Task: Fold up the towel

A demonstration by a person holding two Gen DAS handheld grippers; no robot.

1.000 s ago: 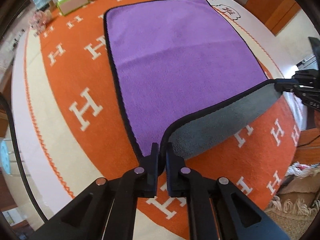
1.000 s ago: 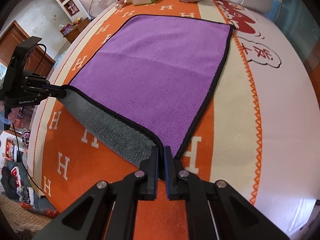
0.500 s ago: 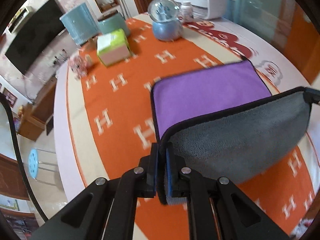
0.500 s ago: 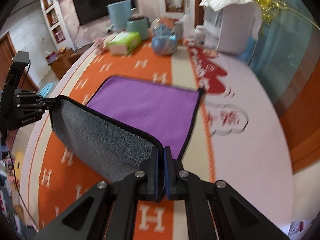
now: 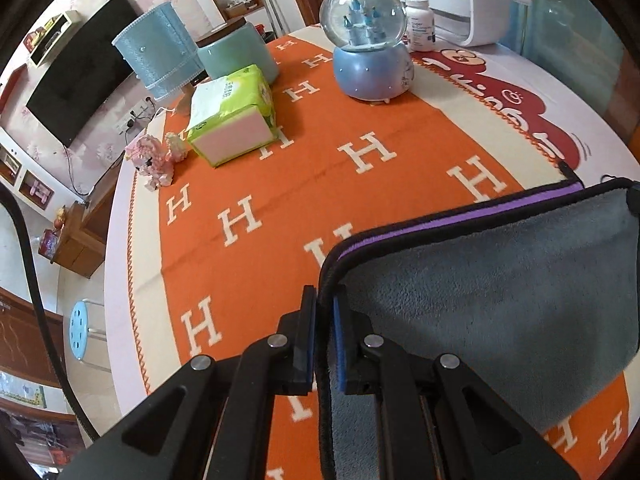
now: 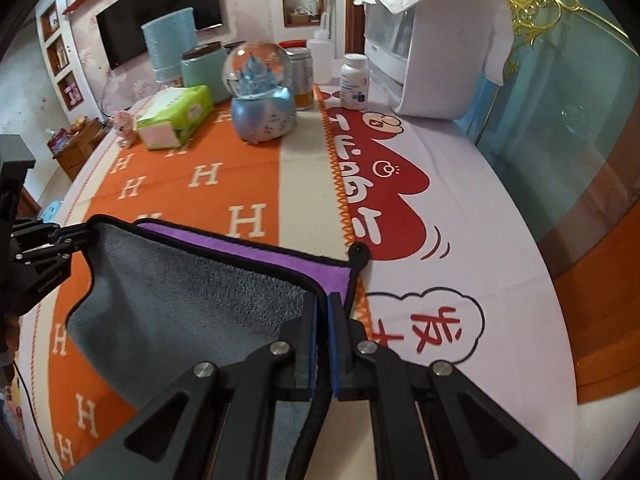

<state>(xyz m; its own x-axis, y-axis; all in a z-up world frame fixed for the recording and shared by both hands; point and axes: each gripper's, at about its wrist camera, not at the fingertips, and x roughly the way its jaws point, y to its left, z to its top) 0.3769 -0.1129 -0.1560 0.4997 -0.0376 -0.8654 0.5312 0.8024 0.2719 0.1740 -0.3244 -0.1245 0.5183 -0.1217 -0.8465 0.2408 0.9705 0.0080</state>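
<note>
Your left gripper (image 5: 325, 334) clamped on the towel (image 5: 500, 296) corner, right gripper (image 6: 322, 340) likewise, its view alone showing the hanging loop (image 6: 359, 254).

Purple-and-grey towel (image 5: 500, 292) doubled over, grey side up.

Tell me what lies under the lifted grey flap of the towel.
Under the grey flap, only a purple strip of the towel's far edge shows, lying on the orange tablecloth. The rest beneath is covered.
</note>
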